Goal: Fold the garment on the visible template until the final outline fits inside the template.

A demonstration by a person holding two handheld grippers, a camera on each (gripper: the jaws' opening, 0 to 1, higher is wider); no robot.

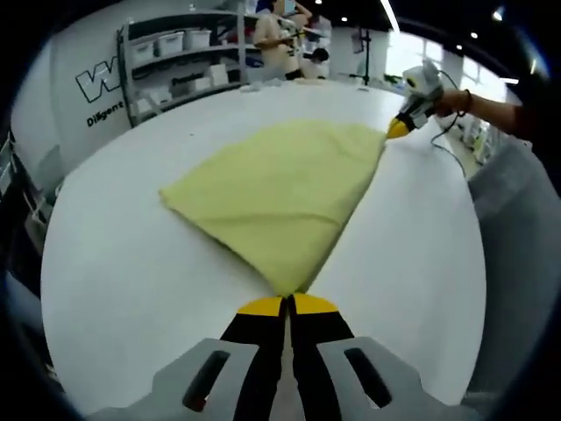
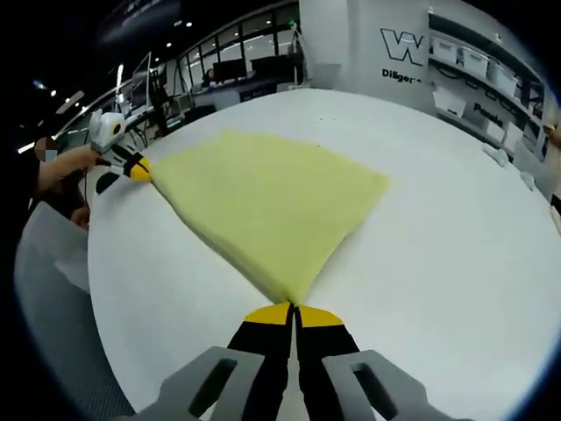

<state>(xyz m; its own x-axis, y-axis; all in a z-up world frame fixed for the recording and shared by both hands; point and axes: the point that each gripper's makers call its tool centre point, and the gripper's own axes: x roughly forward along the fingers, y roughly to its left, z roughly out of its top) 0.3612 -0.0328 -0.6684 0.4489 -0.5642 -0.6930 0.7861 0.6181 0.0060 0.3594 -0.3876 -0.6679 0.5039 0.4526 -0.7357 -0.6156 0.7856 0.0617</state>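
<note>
Wall lettering (image 1: 101,88): cut off by the shelving, unreadable.
Garment (image 1: 280,189) corners: pinched inside each tool, hidden.
Shelf bins (image 2: 478,61): too blurred.

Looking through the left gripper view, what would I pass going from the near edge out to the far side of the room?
Left gripper, shut on a corner → yellow garment → white table → storage shelves along the far wall.

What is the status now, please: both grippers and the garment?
Left gripper shut on one corner of the yellow garment. Right gripper shut on another corner. Garment spread on the white table, taut between grippers. Nothing in the way.
</note>
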